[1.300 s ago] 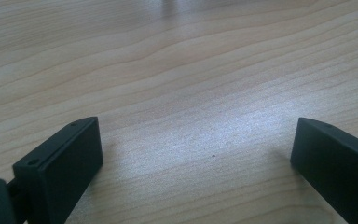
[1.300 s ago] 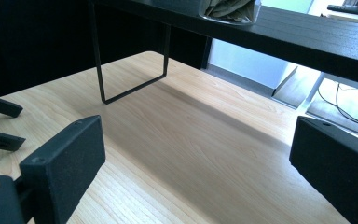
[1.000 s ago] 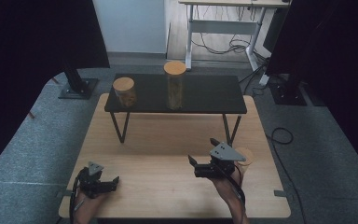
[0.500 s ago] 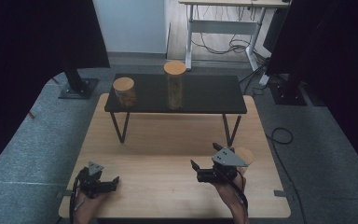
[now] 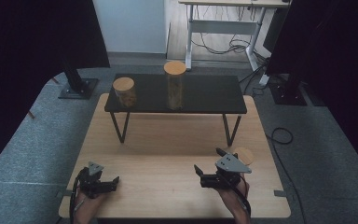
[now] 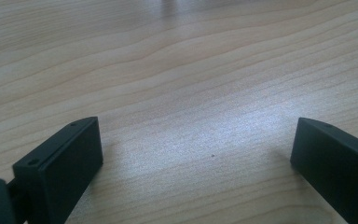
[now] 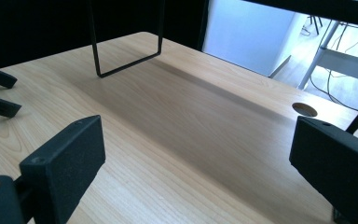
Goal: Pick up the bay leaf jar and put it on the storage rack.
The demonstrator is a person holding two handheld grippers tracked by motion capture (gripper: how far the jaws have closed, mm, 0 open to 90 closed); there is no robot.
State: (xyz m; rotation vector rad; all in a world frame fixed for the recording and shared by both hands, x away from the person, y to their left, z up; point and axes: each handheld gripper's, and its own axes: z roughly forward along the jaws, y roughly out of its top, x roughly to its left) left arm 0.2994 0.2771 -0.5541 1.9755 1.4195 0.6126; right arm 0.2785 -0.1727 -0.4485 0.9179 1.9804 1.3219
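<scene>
Two clear jars with wooden lids stand on a low black shelf [image 5: 205, 95]: a short jar [image 5: 124, 92] at its left and a tall jar [image 5: 175, 85] near the middle. My left gripper [image 5: 115, 182] rests near the table's front left edge and points right. It is open, with bare wood between its jaws [image 6: 196, 144]. My right gripper [image 5: 208, 160] is at the front right, held by a hand, and points left and forward. It is open with nothing between its jaws [image 7: 198, 149].
The shelf stands on thin black wire legs [image 7: 126, 65] on the wooden table [image 5: 168, 149]. A round tan patch [image 5: 243, 155] lies right of the right gripper. There is a round hole [image 7: 304, 109] in the tabletop. Grey floor, stands and cables surround the table.
The right gripper has drawn back toward the table's front edge and slightly right. The left gripper and the jars have not moved.
</scene>
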